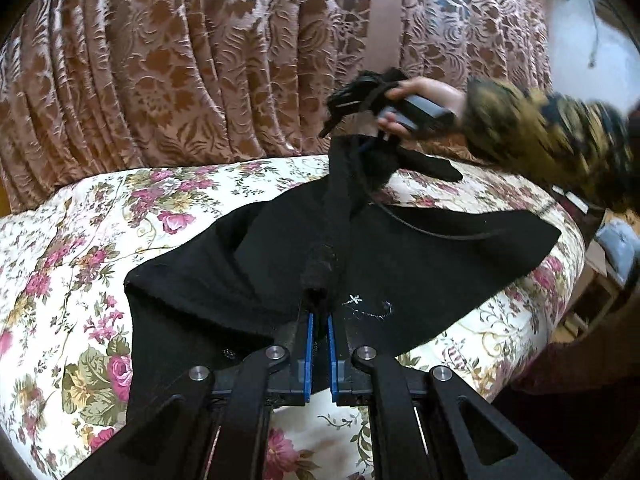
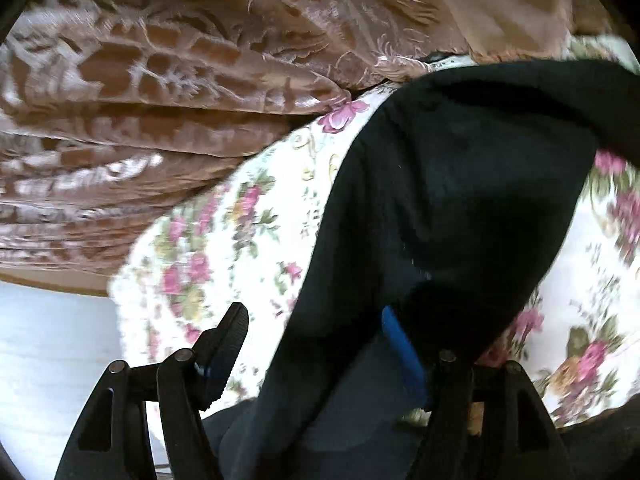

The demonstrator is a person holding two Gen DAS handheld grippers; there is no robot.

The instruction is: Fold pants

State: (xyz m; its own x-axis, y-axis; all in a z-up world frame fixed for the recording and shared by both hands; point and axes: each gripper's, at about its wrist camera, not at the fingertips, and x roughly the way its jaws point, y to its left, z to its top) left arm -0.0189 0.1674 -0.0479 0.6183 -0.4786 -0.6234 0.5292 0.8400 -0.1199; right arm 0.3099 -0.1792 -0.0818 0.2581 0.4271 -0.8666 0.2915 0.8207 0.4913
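Note:
Black pants point(image 1: 248, 272) lie spread on a floral bedsheet point(image 1: 80, 280). My left gripper point(image 1: 319, 300) is shut on a bunched black edge of the pants and lifts it off the bed. The right gripper point(image 1: 360, 100) shows in the left wrist view, held in a hand at the far side, with black cloth hanging under it. In the right wrist view the right gripper point(image 2: 320, 344) stands wide open; the pants point(image 2: 460, 200) drape over its right finger and its left finger point(image 2: 224, 348) is bare.
A brown patterned curtain point(image 1: 180, 60) hangs behind the bed. The bed's right edge point(image 1: 576, 240) drops toward the floor and some items there. The person's patterned sleeve point(image 1: 540, 132) reaches in from the right.

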